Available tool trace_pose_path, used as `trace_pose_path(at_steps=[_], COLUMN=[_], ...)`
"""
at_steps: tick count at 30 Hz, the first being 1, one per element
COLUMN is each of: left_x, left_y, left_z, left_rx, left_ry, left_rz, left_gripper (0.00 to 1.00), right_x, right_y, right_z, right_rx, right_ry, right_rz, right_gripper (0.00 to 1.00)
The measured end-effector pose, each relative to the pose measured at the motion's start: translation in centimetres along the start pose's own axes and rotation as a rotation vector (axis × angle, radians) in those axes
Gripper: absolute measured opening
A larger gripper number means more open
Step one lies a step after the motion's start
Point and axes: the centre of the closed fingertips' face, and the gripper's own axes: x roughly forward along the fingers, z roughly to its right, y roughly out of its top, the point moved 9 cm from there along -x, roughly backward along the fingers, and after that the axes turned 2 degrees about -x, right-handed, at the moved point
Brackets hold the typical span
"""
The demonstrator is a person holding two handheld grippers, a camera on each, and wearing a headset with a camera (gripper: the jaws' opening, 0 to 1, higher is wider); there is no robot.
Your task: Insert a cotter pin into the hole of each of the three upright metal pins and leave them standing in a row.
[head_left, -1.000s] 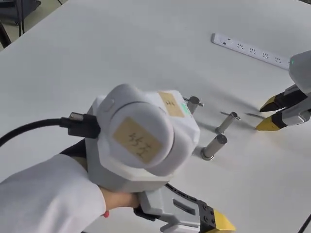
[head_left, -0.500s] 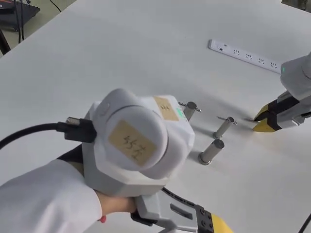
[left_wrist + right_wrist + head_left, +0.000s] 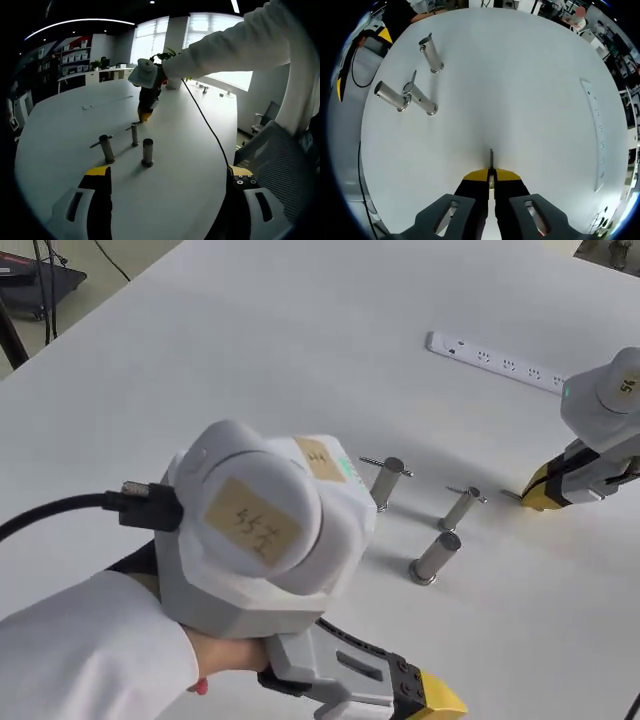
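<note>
White and wide, the big flat surface [image 3: 250, 330] sits in a bright office room, and a long white power strip [image 3: 495, 358] lies on it far off at the back. On the left side, the left gripper [image 3: 169, 172] hangs in the air near the person. Its yellow-tipped fingers [image 3: 97, 172] are wide apart with nothing between them. Next come three short shiny metal pins, all standing up. The left metal pin [image 3: 385, 483] has a first thin cotter pin [image 3: 383, 465] poking through the hole near its top, so that one is done. The middle metal pin [image 3: 459, 510] has a second cotter pin [image 3: 466, 491] through its top too, so that one looks done as well. The bare metal pin [image 3: 437, 556] stands just beside the middle one, a bit closer to the person, and its top has nothing in it. On the right side, the right gripper [image 3: 491, 176] is down low by the surface, well apart from the pins. Its fingers are pressed together on the last thin grey cotter pin [image 3: 491, 159], which sticks out past the tips. So I think two of three are finished. What is left is to carry this cotter pin over, push it through the bare pin, and maybe nudge that pin so all three stand in a neat row.
</note>
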Motion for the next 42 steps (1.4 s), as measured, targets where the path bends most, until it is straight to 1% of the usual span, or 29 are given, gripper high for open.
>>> trace_pose_path(at_steps=[2, 5, 7, 10, 13, 16, 19, 22, 23, 24, 27, 29, 31, 34, 36, 40, 42], left_x=[-0.3, -0.4, -0.5, -0.8, -0.9, -1.1, -1.2, -1.2, -1.2, -1.1, -1.1, -0.9, -0.8, -0.5, -0.3, 0.0, 0.1], left_y=[0.1, 0.3, 0.5, 0.9, 1.3, 1.6, 2.0, 2.5, 2.6, 2.8, 3.3, 3.6, 3.9, 4.1, 4.2, 4.3, 4.4], left_z=[-0.3, -0.7, -1.0, -1.2, -1.3, -1.4, -1.5, -1.6, -1.7, -1.7, -2.0, -2.2, -2.3, -2.3, -2.3, -2.4, -2.4], left_rx=[-0.010, -0.021, -0.017, -0.017, -0.022, -0.012, -0.005, -0.010, -0.012, -0.012, -0.009, -0.018, -0.033, -0.056, -0.095, -0.118, -0.120], left_ry=[0.007, 0.014, 0.022, 0.024, 0.021, 0.021, 0.023, 0.007, 0.004, 0.000, -0.003, -0.007, -0.016, -0.043, -0.059, -0.064, -0.067], left_rz=[0.007, 0.009, 0.004, 0.007, 0.011, 0.005, 0.004, 0.014, 0.016, 0.018, 0.027, 0.036, 0.056, 0.082, 0.099, 0.108, 0.106], left_gripper=[0.95, 0.95, 0.94, 0.94, 0.93, 0.92, 0.92, 0.93, 0.93, 0.93, 0.92, 0.91, 0.91, 0.91, 0.90, 0.88, 0.86], right_x=[0.0, -0.1, -0.2, -0.4, -1.1, -2.0, -3.1, -4.7, -4.8, -5.2, -6.7, -7.3, -8.1, -8.8, -9.1, -10.0, -10.5], right_y=[0.0, 0.0, 0.0, -0.4, -0.5, -0.6, -0.6, -0.4, -0.6, -0.6, -0.3, -0.2, 0.0, 0.3, 0.4, 0.9, 1.1], right_z=[-0.1, -0.6, -0.7, -1.3, -2.0, -2.8, -3.5, -4.3, -4.2, -4.5, -6.2, -7.0, -8.2, -9.6, -10.6, -12.4, -13.1], right_rx=[0.030, 0.017, 0.021, 0.029, 0.043, 0.032, 0.025, 0.023, 0.015, 0.012, -0.009, -0.017, -0.021, -0.016, -0.018, -0.044, -0.057], right_ry=[-0.013, -0.032, -0.030, -0.041, -0.055, -0.071, -0.090, -0.127, -0.138, -0.145, -0.176, -0.187, -0.196, -0.213, -0.225, -0.249, -0.262], right_rz=[0.002, -0.005, -0.002, -0.001, 0.030, 0.049, 0.082, 0.127, 0.140, 0.146, 0.183, 0.199, 0.235, 0.273, 0.294, 0.330, 0.347], right_gripper=[0.00, 0.00, 0.00, 0.00, 0.00, 0.00, 0.00, 0.00, 0.00, 0.00, 0.00, 0.00, 0.00, 0.00, 0.00, 0.00, 0.00])
